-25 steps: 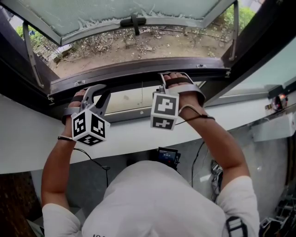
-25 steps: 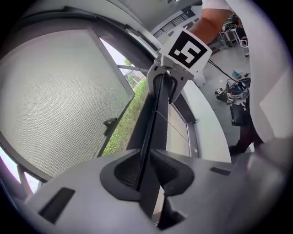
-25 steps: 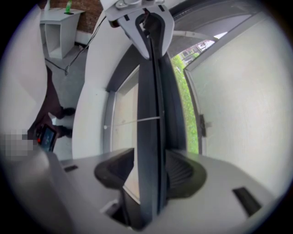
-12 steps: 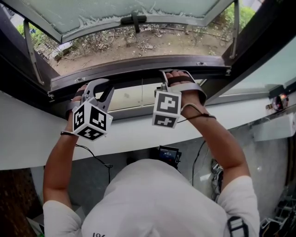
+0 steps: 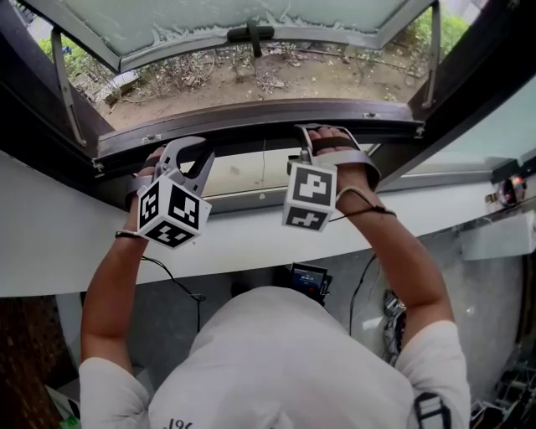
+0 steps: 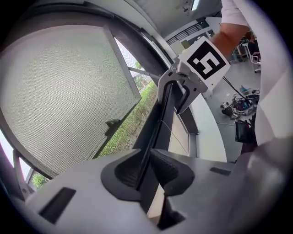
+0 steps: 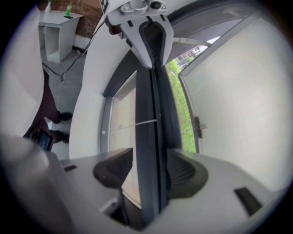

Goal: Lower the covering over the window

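A dark bar (image 5: 251, 117) runs across the open window at the edge of the covering. My left gripper (image 5: 186, 152) is at the bar's left part, and its pads (image 6: 132, 171) pinch the thin edge of the bar (image 6: 160, 123). My right gripper (image 5: 322, 138) sits further right on the same bar. In the right gripper view the bar (image 7: 149, 114) passes between the jaws of the right gripper (image 7: 151, 171), which stand wide, with a gap at the left pad (image 7: 114, 169). Each gripper shows in the other's view: the right gripper (image 6: 176, 93) and the left gripper (image 7: 149, 32).
The window sash with frosted glass (image 5: 251, 17) is swung outward above bare ground and shrubs. A white sill (image 5: 251, 243) runs below the frame. Metal stays (image 5: 63, 75) stand at both sides. Cables and a small device (image 5: 306, 276) lie on the floor behind the person.
Both grippers and the bar have drifted slightly up and to the right in the head view. Both grippers stay on the bar.
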